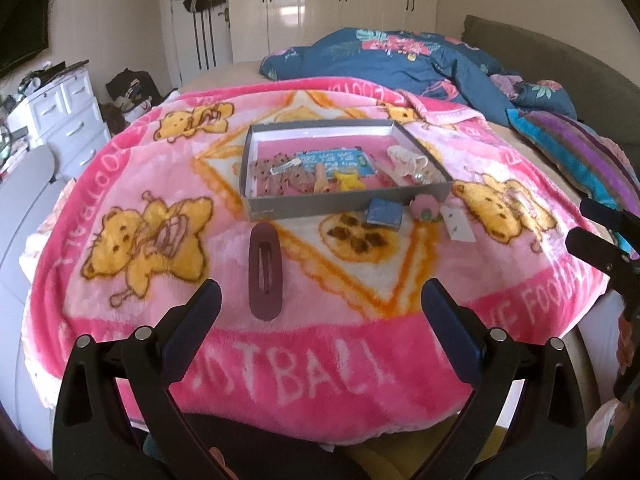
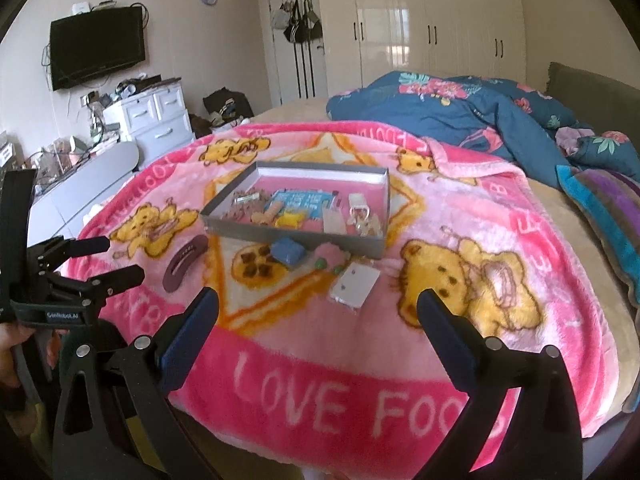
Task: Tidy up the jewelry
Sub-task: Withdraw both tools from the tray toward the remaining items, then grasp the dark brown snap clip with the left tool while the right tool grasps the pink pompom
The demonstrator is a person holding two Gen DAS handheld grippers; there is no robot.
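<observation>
A shallow grey box on the pink blanket holds several hair clips and jewelry pieces. In front of it lie a maroon oval hair clip, a small blue box, a pink flower piece and a white earring card. My left gripper is open and empty, just short of the maroon clip. My right gripper is open and empty, just short of the white card. Each gripper shows at the edge of the other's view.
The pink bear-print blanket covers the bed's near end. A blue floral duvet and a striped pillow lie at the back right. White drawers stand on the left.
</observation>
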